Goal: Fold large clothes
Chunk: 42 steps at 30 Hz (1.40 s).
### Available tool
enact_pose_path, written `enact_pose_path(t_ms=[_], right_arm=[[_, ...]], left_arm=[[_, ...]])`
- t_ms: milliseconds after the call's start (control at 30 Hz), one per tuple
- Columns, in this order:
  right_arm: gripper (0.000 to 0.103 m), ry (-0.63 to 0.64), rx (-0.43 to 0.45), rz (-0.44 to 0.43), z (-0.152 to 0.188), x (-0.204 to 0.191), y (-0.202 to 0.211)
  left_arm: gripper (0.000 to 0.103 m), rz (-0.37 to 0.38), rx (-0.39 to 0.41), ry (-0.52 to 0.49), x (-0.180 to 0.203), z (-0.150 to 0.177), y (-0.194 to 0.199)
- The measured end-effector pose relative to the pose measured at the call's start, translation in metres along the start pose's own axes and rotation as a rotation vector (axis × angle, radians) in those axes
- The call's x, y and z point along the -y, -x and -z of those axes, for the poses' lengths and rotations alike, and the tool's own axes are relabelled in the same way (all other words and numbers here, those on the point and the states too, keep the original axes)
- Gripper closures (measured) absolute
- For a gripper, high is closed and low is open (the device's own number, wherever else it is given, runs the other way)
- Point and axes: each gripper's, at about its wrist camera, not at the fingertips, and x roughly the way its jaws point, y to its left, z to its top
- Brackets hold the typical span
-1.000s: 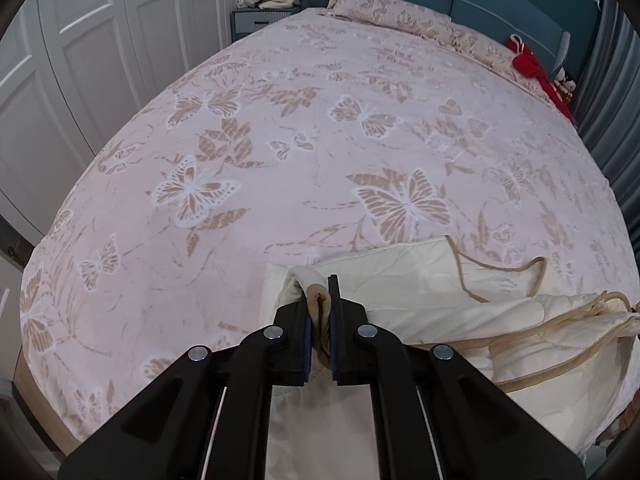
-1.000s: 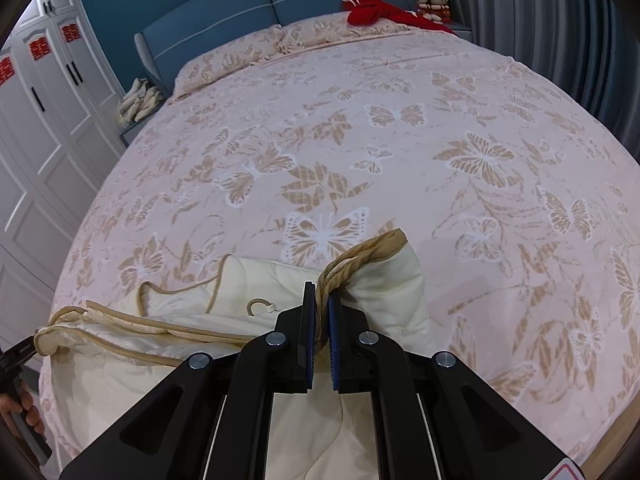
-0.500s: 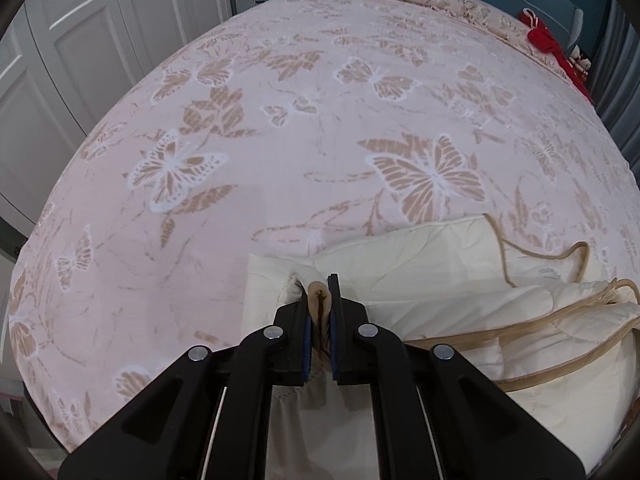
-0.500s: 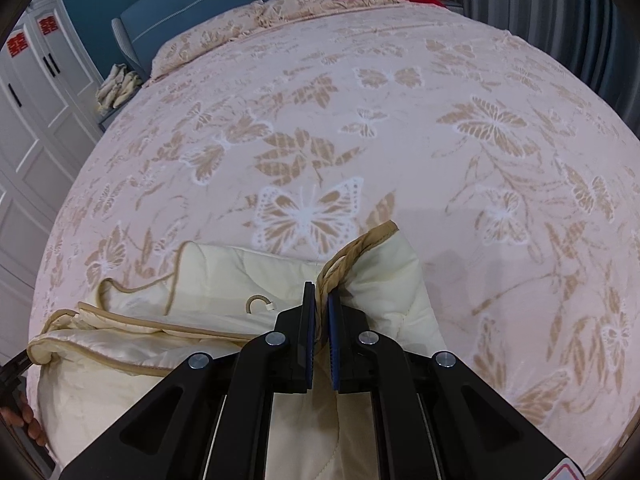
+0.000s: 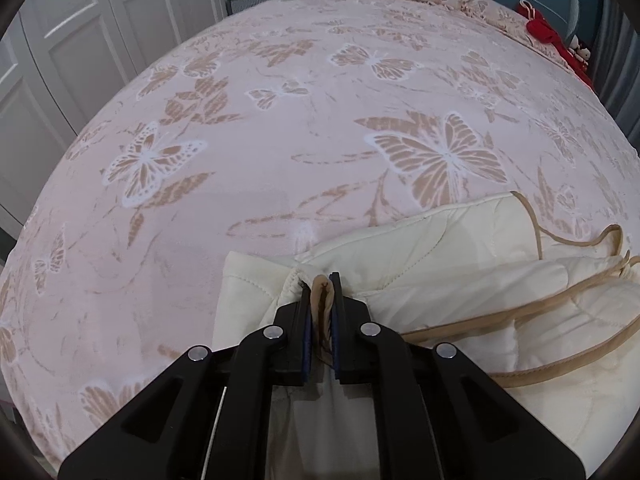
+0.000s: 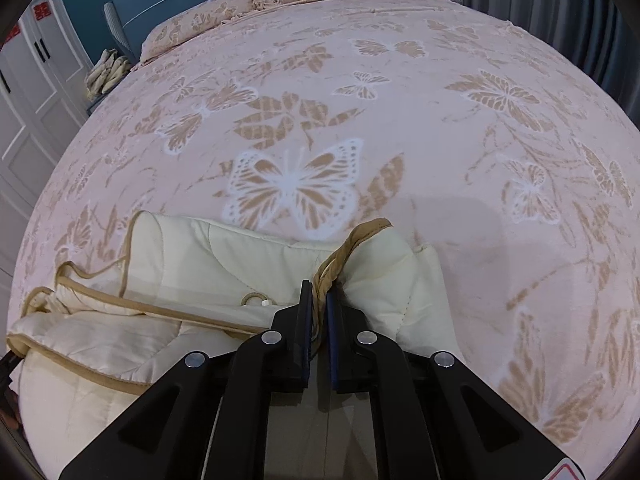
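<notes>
Left wrist: my left gripper [image 5: 321,280] pinches the tan-trimmed edge of the cream quilted garment [image 5: 460,256], which lies bunched on the bed [image 5: 280,120]. Right wrist: my right gripper [image 6: 317,288] is clamped on the garment's [image 6: 224,248] tan trim, folds piled leftward.
</notes>
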Motion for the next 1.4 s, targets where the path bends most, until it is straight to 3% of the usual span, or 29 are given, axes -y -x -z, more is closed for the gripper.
enact_pose_path(t_ms=[167, 267, 300, 367, 400, 433, 533, 600, 667, 733, 767, 800, 900, 967, 1267, 1400], right_arm=[[0.094, -0.021, 0.017, -0.071, -0.004, 0.007, 0.011], [0.077, -0.062, 0.099, -0.144, -0.013, 0.021, 0.054], [0.069, -0.071, 0.137, -0.154, -0.016, 0.026, 0.070], [0.064, -0.087, 0.226, -0.168, -0.021, 0.039, 0.110], [0.063, -0.087, 0.247, -0.172, -0.022, 0.043, 0.122], [0.063, -0.086, 0.266, -0.183, -0.023, 0.046, 0.136], [0.061, -0.074, 0.292, -0.226, -0.017, 0.043, 0.165], [0.061, -0.038, 0.277, -0.262, -0.011, 0.027, 0.169], [0.062, 0.022, 0.249, -0.302, -0.002, -0.004, 0.162], [0.072, 0.103, 0.204, -0.331, 0.006, -0.040, 0.150], [0.086, 0.137, 0.187, -0.343, 0.010, -0.056, 0.145], [0.092, 0.195, 0.144, -0.362, 0.016, -0.085, 0.133], [0.093, 0.274, 0.057, -0.382, 0.024, -0.137, 0.105], [0.093, 0.292, 0.014, -0.385, 0.024, -0.157, 0.087], [0.093, 0.272, -0.113, -0.321, 0.019, -0.173, 0.014], [0.100, 0.245, -0.152, -0.311, 0.022, -0.168, -0.010]], left_arm=[[0.095, 0.013, 0.037, 0.009, -0.003, 0.001, 0.009], [0.091, 0.081, 0.052, 0.056, -0.019, -0.006, 0.035], [0.085, 0.113, 0.062, 0.073, -0.026, -0.008, 0.048], [0.069, 0.163, 0.091, 0.095, -0.037, -0.012, 0.071], [0.044, 0.135, 0.124, 0.112, -0.043, -0.015, 0.087], [0.033, 0.107, 0.173, 0.132, -0.049, -0.017, 0.105], [0.033, 0.159, 0.273, 0.168, -0.059, -0.026, 0.145], [0.033, 0.215, 0.280, 0.163, -0.051, -0.033, 0.158], [0.034, 0.275, 0.262, 0.120, -0.028, -0.038, 0.160], [0.039, 0.309, 0.227, 0.029, 0.011, -0.038, 0.153], [0.041, 0.309, 0.205, -0.014, 0.028, -0.037, 0.146], [0.047, 0.305, 0.175, -0.063, 0.049, -0.033, 0.135], [0.058, 0.298, 0.075, -0.156, 0.095, -0.022, 0.102], [0.059, 0.273, 0.050, -0.179, 0.112, -0.015, 0.086], [0.061, 0.245, -0.043, -0.149, 0.119, -0.015, 0.020], [0.061, 0.244, -0.056, -0.143, 0.121, -0.009, 0.002]])
